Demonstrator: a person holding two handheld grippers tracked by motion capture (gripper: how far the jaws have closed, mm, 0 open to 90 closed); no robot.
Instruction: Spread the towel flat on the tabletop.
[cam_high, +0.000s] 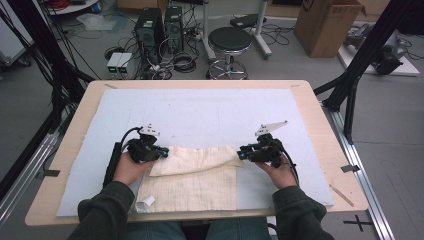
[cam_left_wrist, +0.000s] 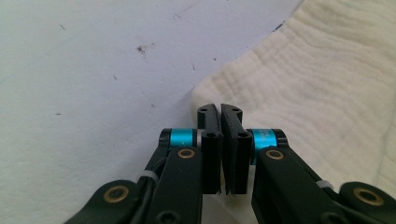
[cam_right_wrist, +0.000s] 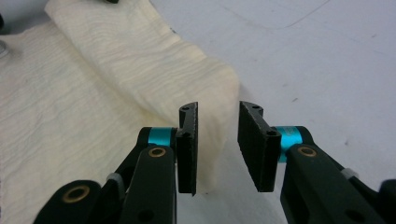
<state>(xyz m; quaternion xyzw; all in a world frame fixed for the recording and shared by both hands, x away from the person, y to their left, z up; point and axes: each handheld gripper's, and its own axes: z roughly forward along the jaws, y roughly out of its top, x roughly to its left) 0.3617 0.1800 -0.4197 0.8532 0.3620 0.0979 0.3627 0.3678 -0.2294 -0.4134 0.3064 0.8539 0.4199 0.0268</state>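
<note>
Cloth, cream and ribbed, lies on the near middle of the pale blue mat, its far edge folded over into a band whose long axis runs left to right across the table. Left gripper sits at the band's left end; in the left gripper view its jaws are pressed together right at the cloth's edge, though a pinch of fabric cannot be made out. Right gripper at the band's right end has jaws apart, the fold's tip between them unpressed.
</note>
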